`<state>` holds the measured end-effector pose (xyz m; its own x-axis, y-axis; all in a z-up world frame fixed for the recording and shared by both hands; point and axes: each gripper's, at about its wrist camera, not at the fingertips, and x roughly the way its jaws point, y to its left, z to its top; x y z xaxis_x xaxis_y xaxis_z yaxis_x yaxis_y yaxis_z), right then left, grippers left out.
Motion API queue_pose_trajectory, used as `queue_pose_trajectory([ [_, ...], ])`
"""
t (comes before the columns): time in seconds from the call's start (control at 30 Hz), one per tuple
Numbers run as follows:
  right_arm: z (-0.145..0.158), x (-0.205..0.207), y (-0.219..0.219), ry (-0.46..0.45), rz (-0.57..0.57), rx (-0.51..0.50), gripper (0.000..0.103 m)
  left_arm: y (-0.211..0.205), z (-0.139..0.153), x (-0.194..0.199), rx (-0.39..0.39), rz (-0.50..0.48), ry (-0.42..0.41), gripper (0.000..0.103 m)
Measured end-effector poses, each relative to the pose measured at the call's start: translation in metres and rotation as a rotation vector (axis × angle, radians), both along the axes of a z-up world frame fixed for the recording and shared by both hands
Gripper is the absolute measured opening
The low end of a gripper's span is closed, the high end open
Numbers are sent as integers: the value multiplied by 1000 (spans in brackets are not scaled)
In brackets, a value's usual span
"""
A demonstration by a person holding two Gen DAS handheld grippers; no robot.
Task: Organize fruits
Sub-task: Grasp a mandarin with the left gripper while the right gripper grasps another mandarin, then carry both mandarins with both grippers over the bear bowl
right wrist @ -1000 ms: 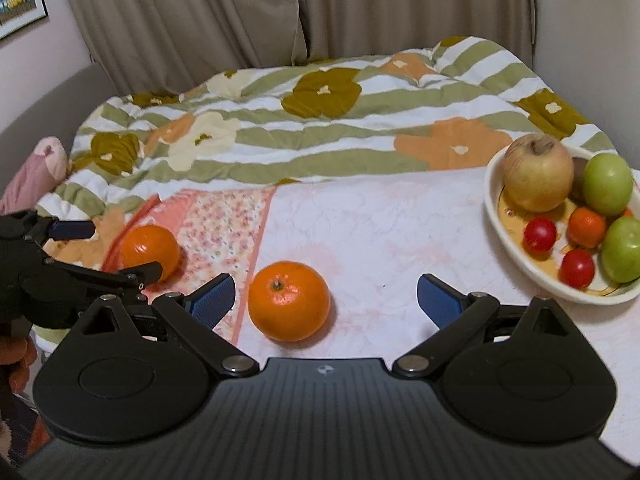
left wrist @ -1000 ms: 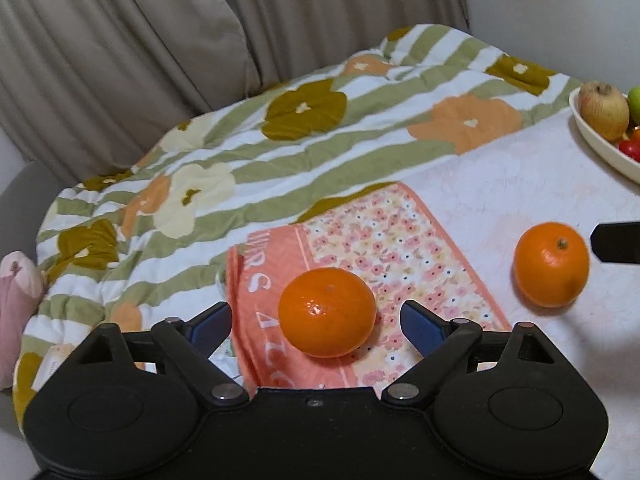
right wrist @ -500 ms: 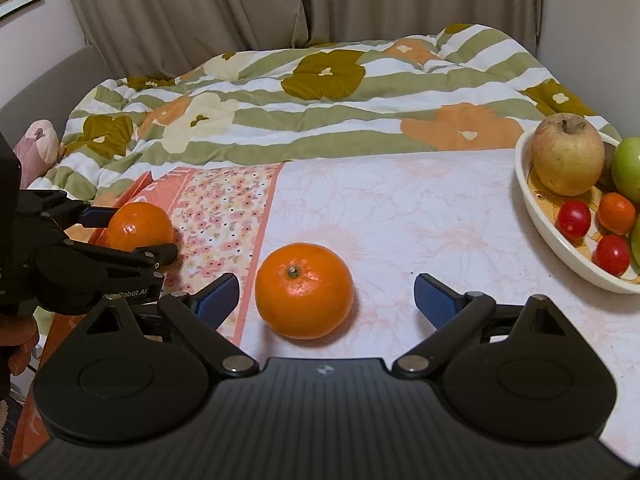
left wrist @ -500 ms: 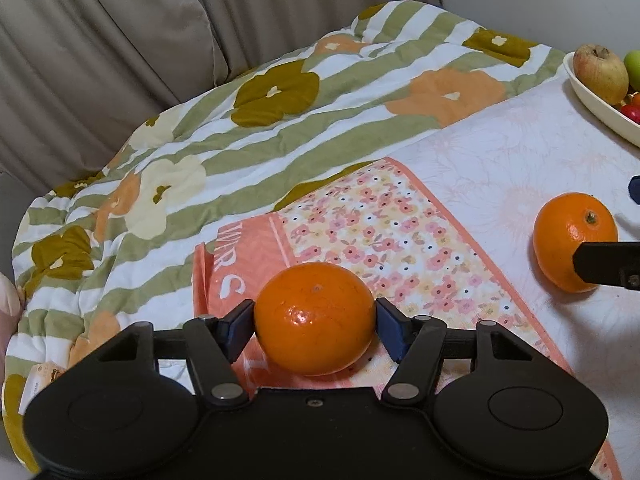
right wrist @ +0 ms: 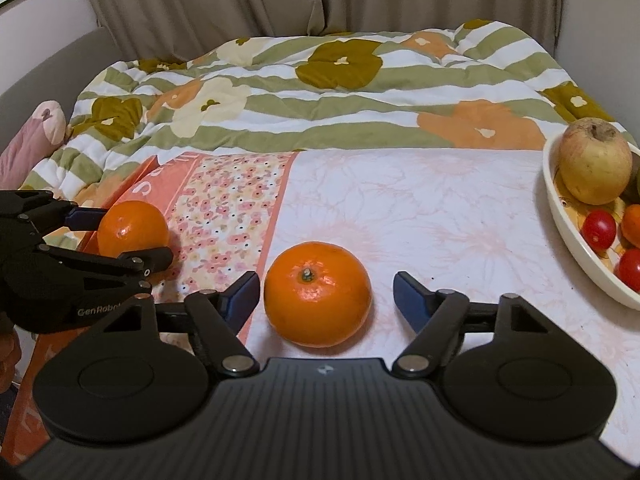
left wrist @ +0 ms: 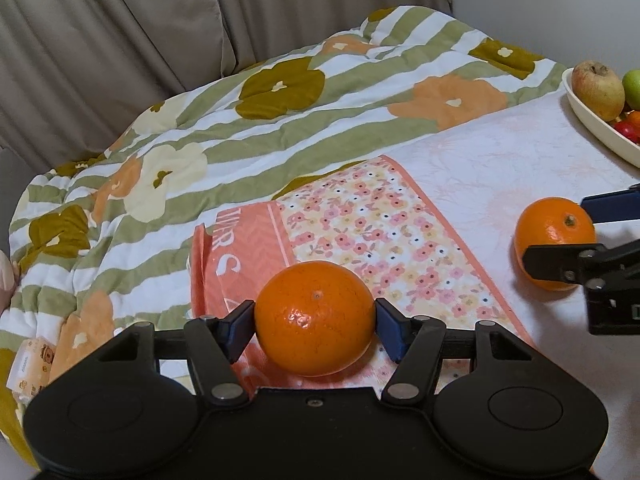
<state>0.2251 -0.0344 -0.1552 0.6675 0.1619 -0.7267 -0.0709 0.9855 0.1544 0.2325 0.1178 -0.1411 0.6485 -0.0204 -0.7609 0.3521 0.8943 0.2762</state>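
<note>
My left gripper (left wrist: 316,322) is shut on an orange (left wrist: 315,317) that rests on the floral cloth (left wrist: 384,232); it also shows in the right wrist view (right wrist: 132,230). A second orange (right wrist: 318,294) lies on the pale tablecloth between the blue pads of my right gripper (right wrist: 326,294), which is open; a gap shows on each side. This orange also shows in the left wrist view (left wrist: 554,242). A cream fruit bowl (right wrist: 576,248) at the right holds an apple (right wrist: 594,166), small tomatoes (right wrist: 598,230) and green fruit.
A flowered, striped quilt (right wrist: 320,92) covers the far half of the surface. Curtains hang behind it. A pink soft toy (right wrist: 32,144) lies at the far left. The floral cloth (right wrist: 224,216) hangs over the table's left edge.
My left gripper closed on the orange on the floral cloth. My right gripper moved forward so its open fingers now flank the second orange, and they narrowed somewhat.
</note>
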Motion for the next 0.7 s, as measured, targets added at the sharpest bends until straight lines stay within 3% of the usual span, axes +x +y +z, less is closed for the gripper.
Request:
queue_pose_trajectory([
  [0.1,-1,1,2,0,21,7,75,-1,3,-5,-3,5,-4,67],
  [0.43,3,-4,2,-12,58,-2,74,-5,23,-24,-29,37,-29,67],
  [0.7,31,-24,-13,-66,81,16,73,-17,52,-46,-60,66,-66,67],
])
